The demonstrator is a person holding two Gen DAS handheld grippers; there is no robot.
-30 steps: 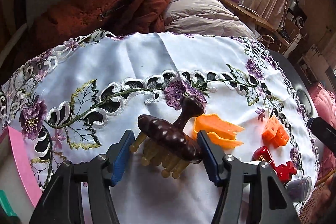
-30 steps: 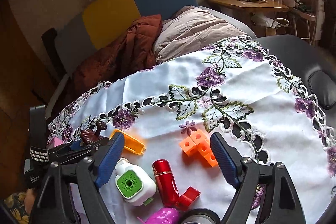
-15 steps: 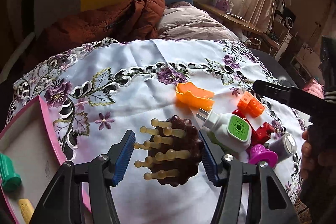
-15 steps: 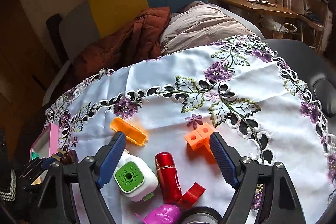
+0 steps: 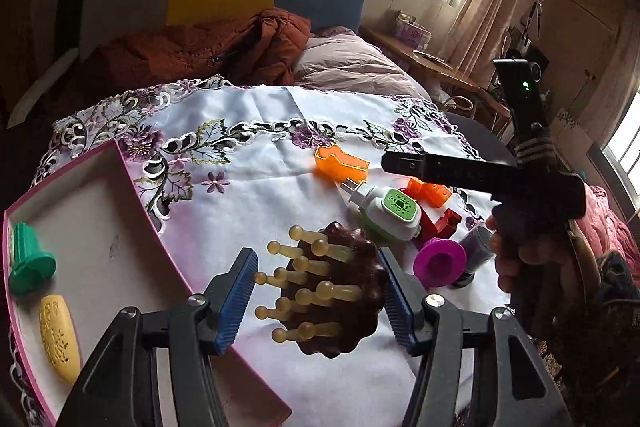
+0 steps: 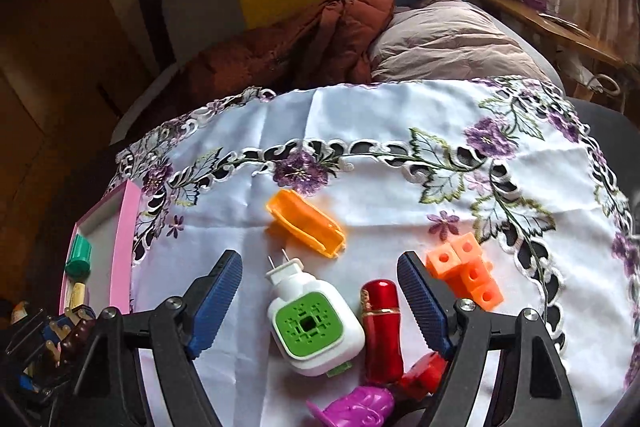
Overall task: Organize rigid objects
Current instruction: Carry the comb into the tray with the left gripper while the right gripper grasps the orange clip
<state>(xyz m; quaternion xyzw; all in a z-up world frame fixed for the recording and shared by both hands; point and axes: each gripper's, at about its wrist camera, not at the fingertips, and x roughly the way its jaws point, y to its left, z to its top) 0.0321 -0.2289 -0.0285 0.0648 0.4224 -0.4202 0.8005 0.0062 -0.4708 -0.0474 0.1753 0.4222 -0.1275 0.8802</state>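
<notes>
**Brush over the tray edge, plug next in line**

Nearest the left wrist camera, the left gripper (image 5: 318,297) is clamped on the massage brush (image 5: 334,291), its pegs pointing toward nine o'clock. The far pad presses the brush's dark back; whether the near pad touches anything but peg tips is unclear, so the brush may twist or slip as it is carried. The pink tray (image 5: 132,187) lies at nine o'clock, already holding a green cap (image 5: 28,261) and a yellow piece (image 5: 58,337); a low pass could catch the tray's rim, and a careless drop could knock those two.

In the right wrist view, the right gripper (image 6: 320,301) stands apart and empty above the white plug (image 6: 310,325), with a red tube (image 6: 380,327) just beside it at three o'clock. Closing there risks pinching both. Farther off sit the orange clip (image 6: 306,223) at twelve and the orange blocks (image 6: 466,275) at two.
</notes>
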